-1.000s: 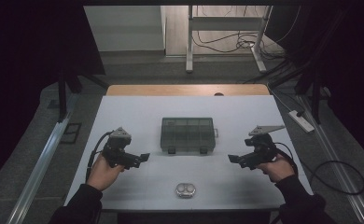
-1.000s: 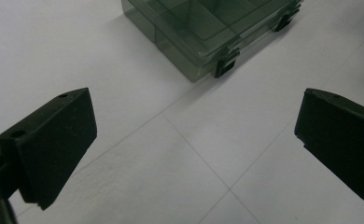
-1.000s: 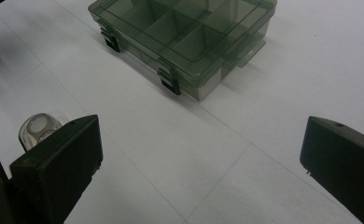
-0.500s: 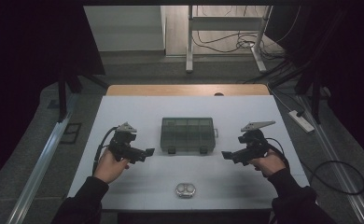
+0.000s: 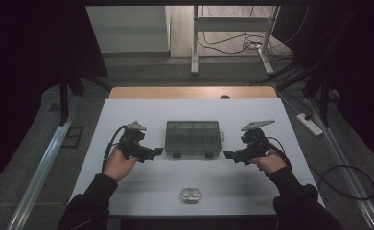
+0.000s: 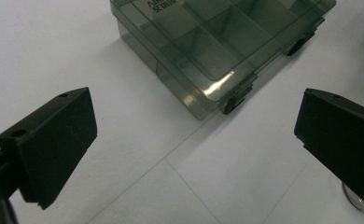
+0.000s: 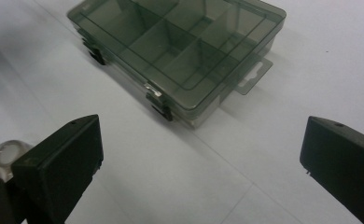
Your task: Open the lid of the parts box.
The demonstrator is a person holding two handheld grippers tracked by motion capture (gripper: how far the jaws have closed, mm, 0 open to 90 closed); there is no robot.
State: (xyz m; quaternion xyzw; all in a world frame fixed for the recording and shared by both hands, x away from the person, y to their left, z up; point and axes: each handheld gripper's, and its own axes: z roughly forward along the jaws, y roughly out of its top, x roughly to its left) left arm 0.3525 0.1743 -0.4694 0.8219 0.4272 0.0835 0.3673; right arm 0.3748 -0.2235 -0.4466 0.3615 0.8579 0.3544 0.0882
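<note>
Both grippers sit low over the white table [image 5: 142, 110], one on each side of the smoky green compartment box [image 5: 192, 137], which lies flat at the middle of the table with its lid closed. The left gripper [image 5: 157, 152] points in from the left, its tip just beside the box's near left corner and not touching it; in the left gripper view its two black jaws stand wide apart with nothing between them but bare table, and the compartment box [image 6: 222, 44] lies ahead, its near corner and two dark latches turned toward the camera. Over on the other side, the right gripper [image 5: 229, 155] aims in from the right, near the box's near right corner, also clear of it. The right gripper view shows those jaws spread wide too, holding nothing, with the compartment box [image 7: 182, 51] ahead, its dividers plain through the clear lid, a hang tab sticking out of one end and the two latches along the near edge. A small round metal tin [image 5: 190, 195] rests near the front edge of the table, well apart from the box and between the person's two forearms; a sliver of it peeks in at the edge of each gripper view. Each hand grips its tool from behind, cables trailing.
</note>
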